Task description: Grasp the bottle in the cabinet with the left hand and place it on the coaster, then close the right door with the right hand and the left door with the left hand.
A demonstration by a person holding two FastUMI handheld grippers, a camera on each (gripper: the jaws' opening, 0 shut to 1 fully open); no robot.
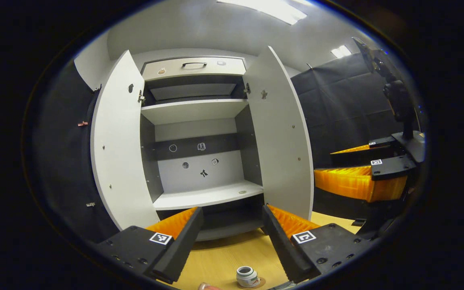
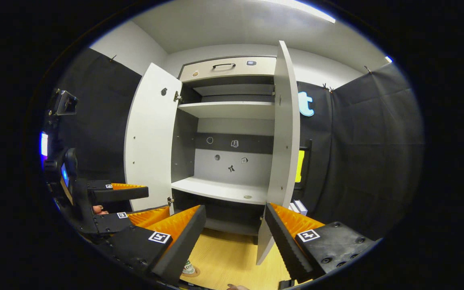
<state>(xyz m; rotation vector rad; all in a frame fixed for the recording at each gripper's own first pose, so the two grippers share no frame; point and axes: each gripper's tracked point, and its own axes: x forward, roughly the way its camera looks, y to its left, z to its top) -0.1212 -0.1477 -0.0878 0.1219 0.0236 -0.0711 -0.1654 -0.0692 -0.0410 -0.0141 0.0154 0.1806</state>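
Left gripper (image 1: 232,225): I see it spread wide, holding nothing.
Right gripper (image 2: 235,225): wide too, empty.
Bottle (image 1: 247,276): upright on the coaster (image 1: 258,283), at 6 o'clock in the left gripper view.
Cabinet (image 1: 199,112): left door (image 1: 117,141) and right door (image 1: 282,137) both open.

I see both views face the open cabinet (image 1: 199,133) (image 2: 228,133) from near above the table (image 1: 224,257) (image 2: 224,253), the left gripper view looking from farther left.
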